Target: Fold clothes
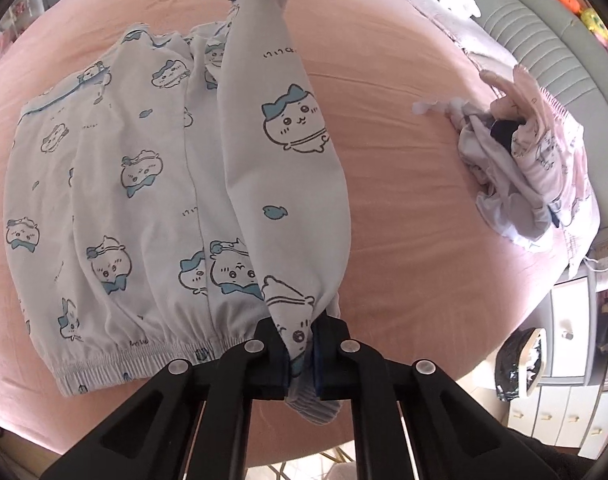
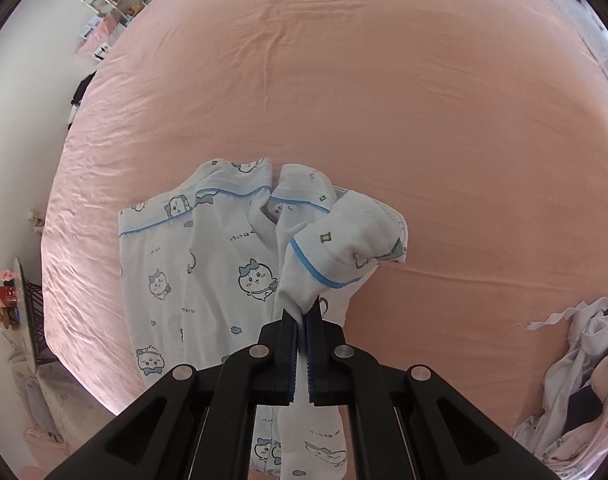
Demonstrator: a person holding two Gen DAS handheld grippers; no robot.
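Right now you are working over a bed (image 1: 384, 92) covered by a pink sheet, which is filling most of both views. Lying across it is the pair of pale pyjama trousers (image 1: 124, 184), printed with small cartoon animals in blue bows, little blue fish and short hand-drawn scribbles of script that are too small and distorted to read; no brand label is showing. Its gathered elastic edge is sitting nearest your left camera, and blue piping is running across the far end.

One long section of the trousers is lifting off the sheet and stretching between your two tools. Your left claw (image 1: 300, 344) is closing tight on the bunched fabric by the elastic edge, with a printed animal face pinched right between the blue pads. Your right claw (image 2: 303, 344) is clamping the opposite, blue-piped end, and cloth is hanging down through its shut jaws; from the left camera that claw is appearing at the top edge of the picture.

Well apart from the trousers, toward the side of the bed, a crumpled heap of other clothes (image 1: 524, 168) is lying in pink and white, carrying similar cartoon prints. Beyond it a grey padded headboard (image 1: 544, 40) is curving along the bed's edge.
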